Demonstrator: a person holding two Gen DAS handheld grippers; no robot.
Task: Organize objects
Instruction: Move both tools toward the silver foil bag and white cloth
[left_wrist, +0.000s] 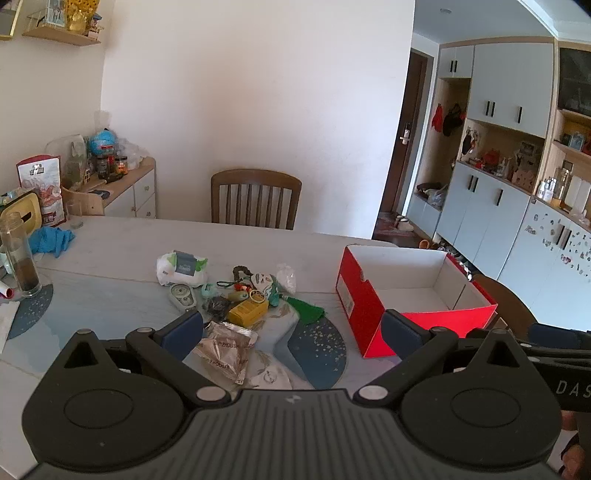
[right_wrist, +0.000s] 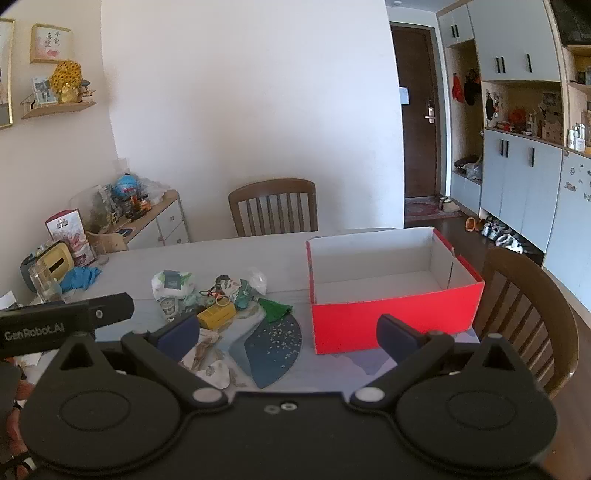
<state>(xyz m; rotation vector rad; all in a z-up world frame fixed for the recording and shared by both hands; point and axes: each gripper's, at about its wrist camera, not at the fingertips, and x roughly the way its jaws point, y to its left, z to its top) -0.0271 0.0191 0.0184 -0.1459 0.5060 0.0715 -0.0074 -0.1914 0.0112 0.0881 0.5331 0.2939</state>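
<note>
The box (right_wrist: 391, 325) is bright red outside and white inside. A yellow carton (left_wrist: 248, 312), a green tassel (left_wrist: 308, 309) and a white-and-green wipes pack (left_wrist: 181, 266) lie on the pale worktop (left_wrist: 110, 240), whose dark blue mat (left_wrist: 317, 350) carries pale speckles. A blue cloth (left_wrist: 51, 239) sits at left.

Likely a home dining room: table (right_wrist: 258, 251), wooden chair (right_wrist: 273, 206), hallway cupboards (right_wrist: 517, 177).

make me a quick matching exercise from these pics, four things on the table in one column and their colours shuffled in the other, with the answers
Things:
1. open box
2. small carton
3. tassel
4. crumpled glove

Colours:
A. blue
B. green
C. red outside, white inside
D. yellow

Pairs: 1-C, 2-D, 3-B, 4-A
</note>
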